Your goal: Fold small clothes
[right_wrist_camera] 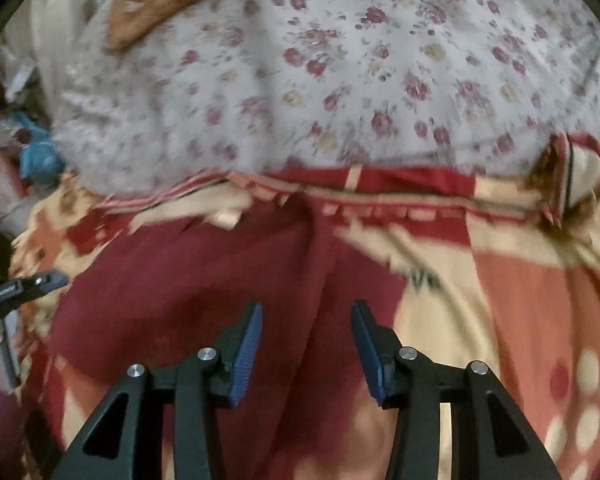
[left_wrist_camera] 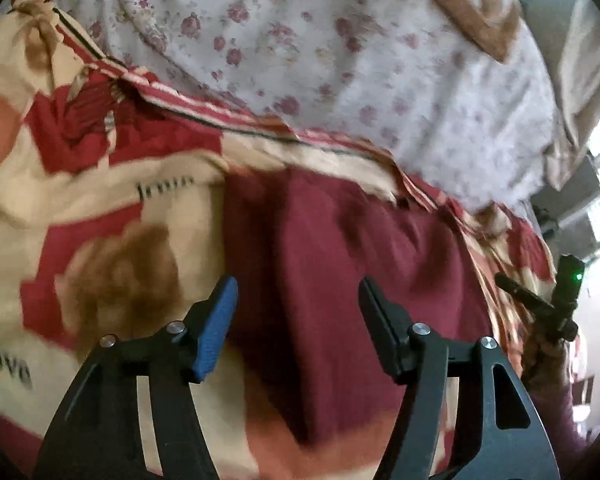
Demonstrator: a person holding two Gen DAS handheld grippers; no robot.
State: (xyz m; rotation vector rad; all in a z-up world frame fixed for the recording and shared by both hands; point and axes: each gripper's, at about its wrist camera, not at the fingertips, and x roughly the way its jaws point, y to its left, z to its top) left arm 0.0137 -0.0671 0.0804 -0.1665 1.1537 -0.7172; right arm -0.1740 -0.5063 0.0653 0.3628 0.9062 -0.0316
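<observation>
left wrist view: left gripper (left_wrist_camera: 296, 328) hangs above the bed, jaws apart, nothing between the pads; blue pad on one finger, dark one on the other. beneath it lies the maroon garment (left_wrist_camera: 340, 248), spread flat on the red-and-cream patterned blanket (left_wrist_camera: 100, 216). floral sheet (left_wrist_camera: 320, 60) lies beyond, near the far edge. the other tool's tip shows at the right edge.

right wrist view: right gripper (right_wrist_camera: 306, 354) also above the maroon garment (right_wrist_camera: 204, 280), jaws apart, empty, a centre crease running between them. blanket (right_wrist_camera: 500, 280) to the right, floral sheet (right_wrist_camera: 340, 80) behind. judgement: both tongs free of the cloth, likely between folds, placed to seek a fresh edge.
</observation>
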